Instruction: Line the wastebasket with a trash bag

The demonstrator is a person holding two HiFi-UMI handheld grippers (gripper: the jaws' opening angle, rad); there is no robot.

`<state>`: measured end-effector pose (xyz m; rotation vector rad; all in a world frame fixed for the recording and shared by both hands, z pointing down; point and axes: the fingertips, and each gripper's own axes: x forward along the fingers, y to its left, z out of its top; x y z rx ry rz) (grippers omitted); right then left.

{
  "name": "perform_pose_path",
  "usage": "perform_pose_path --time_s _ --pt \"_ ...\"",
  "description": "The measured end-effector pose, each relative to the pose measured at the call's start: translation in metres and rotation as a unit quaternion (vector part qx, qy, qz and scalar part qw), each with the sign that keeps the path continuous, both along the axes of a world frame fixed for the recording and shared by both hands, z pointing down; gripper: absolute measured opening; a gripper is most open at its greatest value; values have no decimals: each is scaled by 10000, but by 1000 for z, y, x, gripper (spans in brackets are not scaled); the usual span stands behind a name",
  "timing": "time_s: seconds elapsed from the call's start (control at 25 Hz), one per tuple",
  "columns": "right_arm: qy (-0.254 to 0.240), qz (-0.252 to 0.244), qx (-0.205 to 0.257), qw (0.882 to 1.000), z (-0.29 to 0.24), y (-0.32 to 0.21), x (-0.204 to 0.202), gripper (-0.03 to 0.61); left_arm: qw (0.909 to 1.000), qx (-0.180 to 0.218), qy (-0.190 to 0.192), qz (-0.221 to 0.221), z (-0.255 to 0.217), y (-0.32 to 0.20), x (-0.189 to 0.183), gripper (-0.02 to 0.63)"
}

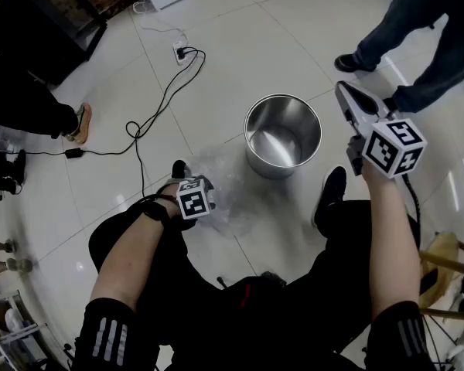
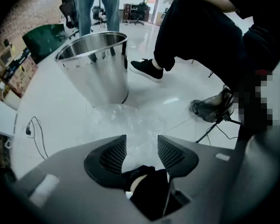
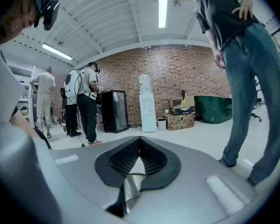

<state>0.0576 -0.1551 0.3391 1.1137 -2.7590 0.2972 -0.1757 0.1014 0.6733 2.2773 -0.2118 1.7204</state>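
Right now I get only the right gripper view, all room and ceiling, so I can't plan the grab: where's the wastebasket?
Observer: The steel wastebasket stands upright on the tiled floor, unlined.
Operator: And the bag?
Observer: A clear trash bag lies crumpled on the floor at the basket's base, on the person's side.
Operator: Has the left gripper got it?
Observer: No. The left gripper points down over it, jaws apart, nothing clamped.
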Motion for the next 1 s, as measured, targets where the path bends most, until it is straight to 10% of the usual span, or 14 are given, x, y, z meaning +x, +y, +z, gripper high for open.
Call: perform_pose_path --time_s 0.36,0.72,0.88,1.0 --pt "290 -202 -36 9994 14 7 -19 6 9912 -1184 -593 -15 75 58 -28 222" --pt "502 -354 -48 9981 24 13 -35 6 9851 -1408 -952 275 114 74 -31 225" --pt "664 -409 48 9969 25 13 -36 6 9893 -898 -940 665 115 56 -26 30" --pt "730 -391 94 9965 24 13 -34 6 9921 -739 -857 539 104 44 -25 4"
